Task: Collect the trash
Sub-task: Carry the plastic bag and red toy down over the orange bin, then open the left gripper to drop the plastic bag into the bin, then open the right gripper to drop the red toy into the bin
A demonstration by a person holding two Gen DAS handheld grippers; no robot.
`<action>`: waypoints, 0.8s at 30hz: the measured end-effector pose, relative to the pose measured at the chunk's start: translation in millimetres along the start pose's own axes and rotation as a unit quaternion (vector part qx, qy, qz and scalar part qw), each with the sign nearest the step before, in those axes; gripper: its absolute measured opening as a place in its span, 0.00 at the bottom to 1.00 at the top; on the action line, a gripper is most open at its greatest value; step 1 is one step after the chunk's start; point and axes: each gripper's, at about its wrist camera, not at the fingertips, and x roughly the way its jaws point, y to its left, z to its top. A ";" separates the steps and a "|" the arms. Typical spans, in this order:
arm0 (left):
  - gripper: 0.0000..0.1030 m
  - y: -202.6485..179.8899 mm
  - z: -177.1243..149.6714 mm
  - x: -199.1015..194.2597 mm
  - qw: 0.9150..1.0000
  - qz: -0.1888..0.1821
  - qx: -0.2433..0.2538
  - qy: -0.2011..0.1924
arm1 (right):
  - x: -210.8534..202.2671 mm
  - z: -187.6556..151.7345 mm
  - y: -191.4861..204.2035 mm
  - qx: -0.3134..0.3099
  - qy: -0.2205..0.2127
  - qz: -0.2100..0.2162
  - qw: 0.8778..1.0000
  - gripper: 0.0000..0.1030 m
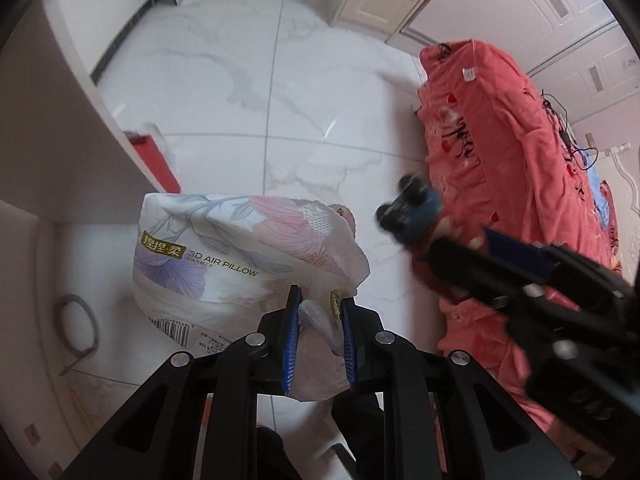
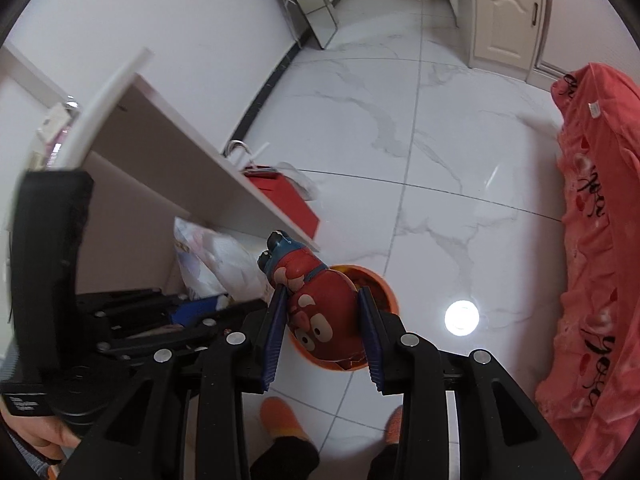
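Note:
My left gripper (image 1: 319,300) is shut on the edge of an empty floral tissue-pack wrapper (image 1: 240,256) printed "3D AIR PILLOW", held above the floor. My right gripper (image 2: 322,294) is shut on a red and blue cartoon-figure bottle (image 2: 316,300), held just over an orange trash bin (image 2: 380,292) on the floor. In the left wrist view the right gripper (image 1: 436,236) shows blurred at right with the bottle (image 1: 412,208). In the right wrist view the left gripper (image 2: 224,300) and wrapper (image 2: 216,260) show at left.
White marble tile floor (image 2: 440,160). A white desk panel (image 2: 180,168) at left with a red paper bag (image 2: 288,200) beside it. A bed with a coral-red cover (image 1: 500,140) at right. Cream cabinet doors (image 2: 508,20) at the back. My orange slippers (image 2: 280,416) below.

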 end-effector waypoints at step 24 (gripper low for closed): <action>0.69 32.2 -1.7 42.1 0.999 0.022 -0.010 0.026 | 55.1 4.4 -4.7 -0.011 0.041 0.004 0.999 0.37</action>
